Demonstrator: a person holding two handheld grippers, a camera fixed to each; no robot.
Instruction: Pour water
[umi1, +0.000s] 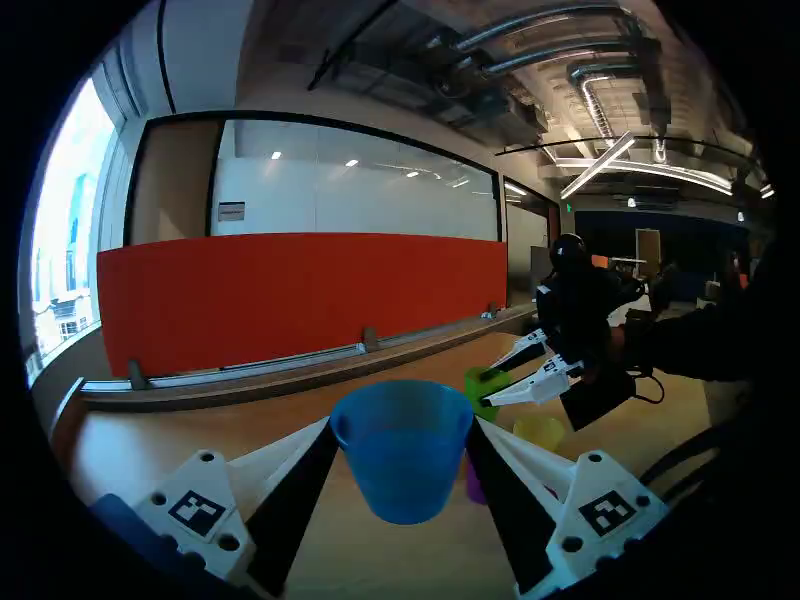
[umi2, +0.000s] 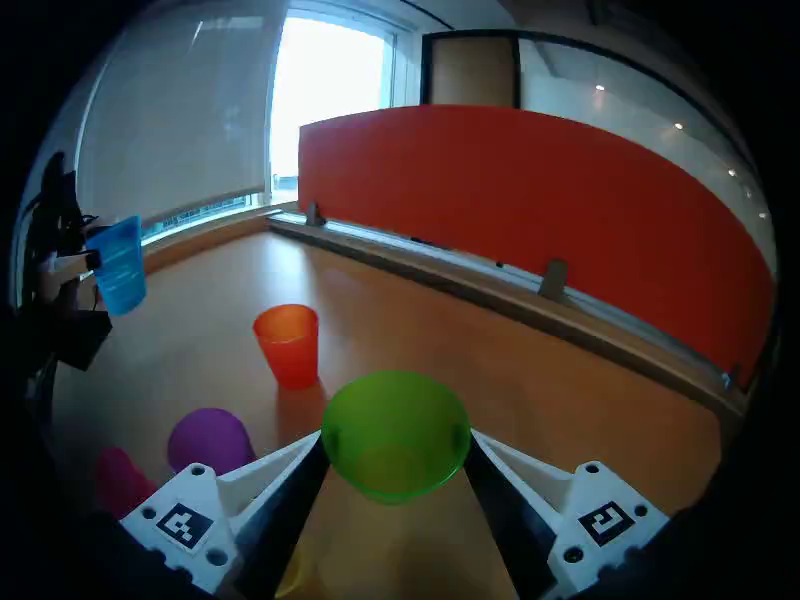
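Blue cup (umi1: 403, 455) is clamped between the fingers of the left tool (umi1: 403, 432), held above a wooden table (umi2: 560, 400). Right tool (umi2: 396, 440) grips a green cup (umi2: 396, 435), near an orange cup (umi2: 287, 345) and a purple cup (umi2: 208, 438) standing on the table.

A long red divider panel (umi2: 560, 210) edges the wooden tabletop (umi2: 600, 420). On it, an orange plastic cup (umi2: 287, 345) stands near a purple plastic cup (umi2: 210, 440).
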